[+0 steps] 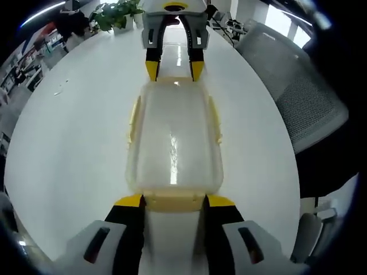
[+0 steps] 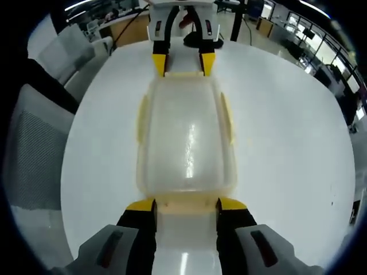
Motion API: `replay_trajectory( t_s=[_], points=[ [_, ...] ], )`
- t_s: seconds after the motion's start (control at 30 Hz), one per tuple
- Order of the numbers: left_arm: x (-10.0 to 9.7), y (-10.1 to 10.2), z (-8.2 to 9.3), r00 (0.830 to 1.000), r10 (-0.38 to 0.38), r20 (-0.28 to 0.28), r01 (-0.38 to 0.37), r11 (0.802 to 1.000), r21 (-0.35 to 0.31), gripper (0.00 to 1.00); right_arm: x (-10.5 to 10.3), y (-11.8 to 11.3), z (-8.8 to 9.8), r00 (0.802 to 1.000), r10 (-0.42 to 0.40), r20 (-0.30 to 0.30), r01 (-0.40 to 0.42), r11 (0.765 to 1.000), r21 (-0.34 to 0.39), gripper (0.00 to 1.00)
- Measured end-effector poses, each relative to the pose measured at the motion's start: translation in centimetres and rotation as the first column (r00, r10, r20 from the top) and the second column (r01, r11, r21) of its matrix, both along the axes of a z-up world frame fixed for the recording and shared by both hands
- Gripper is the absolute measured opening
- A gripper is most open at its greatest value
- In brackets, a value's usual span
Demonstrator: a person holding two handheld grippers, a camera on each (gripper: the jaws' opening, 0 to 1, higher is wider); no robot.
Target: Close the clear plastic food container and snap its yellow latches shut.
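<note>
Two grippers face each other across the lidded container (image 1: pixel 174 137) on the white table (image 1: pixel 69 143). The left gripper (image 1: pixel 174 201) and right gripper (image 2: pixel 186 204) are each open wide, tips at an end latch. The lid looks seated; whether the latches are snapped shut is unclear.

An office: white meeting table (image 1: pixel 74 143), mesh chairs (image 1: pixel 304 97), distant desks (image 2: pixel 123 26), potted plant (image 1: pixel 117 14)
</note>
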State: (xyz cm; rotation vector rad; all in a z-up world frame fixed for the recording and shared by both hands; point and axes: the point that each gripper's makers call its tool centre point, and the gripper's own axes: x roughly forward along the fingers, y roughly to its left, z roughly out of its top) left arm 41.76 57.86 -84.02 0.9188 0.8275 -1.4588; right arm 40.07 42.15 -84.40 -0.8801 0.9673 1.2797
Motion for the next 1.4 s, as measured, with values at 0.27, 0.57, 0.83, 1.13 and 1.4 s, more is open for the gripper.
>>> replay_trajectory(
  t_s=[0.27, 0.57, 0.83, 1.13, 1.4],
  points=[
    [0.0, -0.1, 0.1, 1.000, 0.012, 0.002, -0.012, 1.000, -0.001, 0.39, 0.2, -0.1, 0.0, 1.000, -0.013, 0.000, 0.013, 1.000, 0.007, 0.39],
    [-0.2, 0.3, 0.5, 1.000, 0.027, -0.006, -0.026, 0.999, 0.048, 0.38, 0.0, 0.2, 1.1, 1.000, 0.001, 0.012, -0.001, 1.000, 0.024, 0.39],
    [0.1, 0.5, 1.8, 1.000, 0.016, 0.011, -0.016, 0.999, 0.050, 0.38, 0.2, 0.4, 2.0, 1.000, -0.002, 0.022, 0.001, 0.999, 0.044, 0.39],
    [0.0, 0.2, 3.2, 1.000, 0.011, 0.008, -0.011, 0.999, 0.033, 0.38, 0.1, 0.0, 3.5, 1.000, -0.001, 0.017, 0.000, 0.998, 0.064, 0.39],
    [0.2, 0.0, 3.9, 1.000, 0.011, 0.005, -0.011, 0.999, 0.034, 0.38, 0.3, -0.1, 4.4, 1.000, -0.003, 0.015, 0.002, 0.998, 0.065, 0.39]
  ],
)
